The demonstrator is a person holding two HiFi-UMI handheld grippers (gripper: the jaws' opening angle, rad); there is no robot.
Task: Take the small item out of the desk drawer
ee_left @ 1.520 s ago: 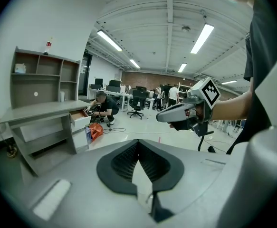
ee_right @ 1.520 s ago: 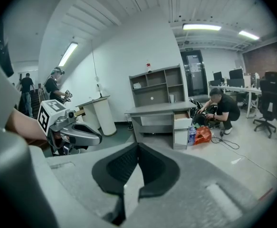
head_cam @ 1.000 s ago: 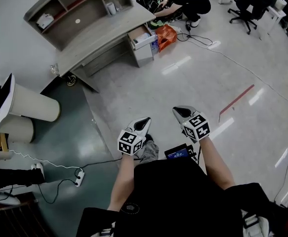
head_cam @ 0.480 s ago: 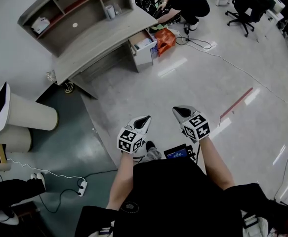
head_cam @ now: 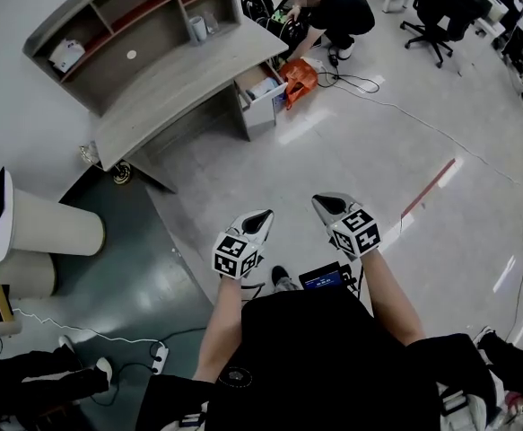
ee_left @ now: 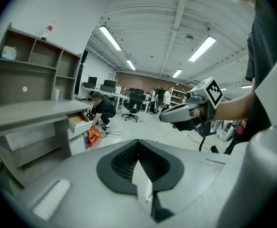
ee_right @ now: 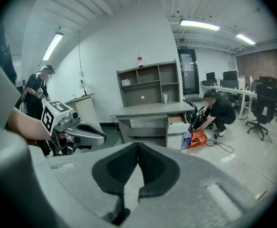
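A grey desk with a shelf unit stands far ahead at the upper left. Its side drawer hangs open, also seen in the left gripper view and the right gripper view. Pale things lie in it, too small to make out. My left gripper and right gripper are held side by side over the bare floor, far short of the desk. Both are shut with nothing between the jaws.
A person crouches right beside the open drawer, with an orange bag on the floor there. A white cylindrical stand is at the left, a power strip with cable below it. Office chairs stand at the back right.
The stand, the power strip and the floor markings have slid down the head view as I walk towards the desk. Both grippers keep their place before me and stay shut.
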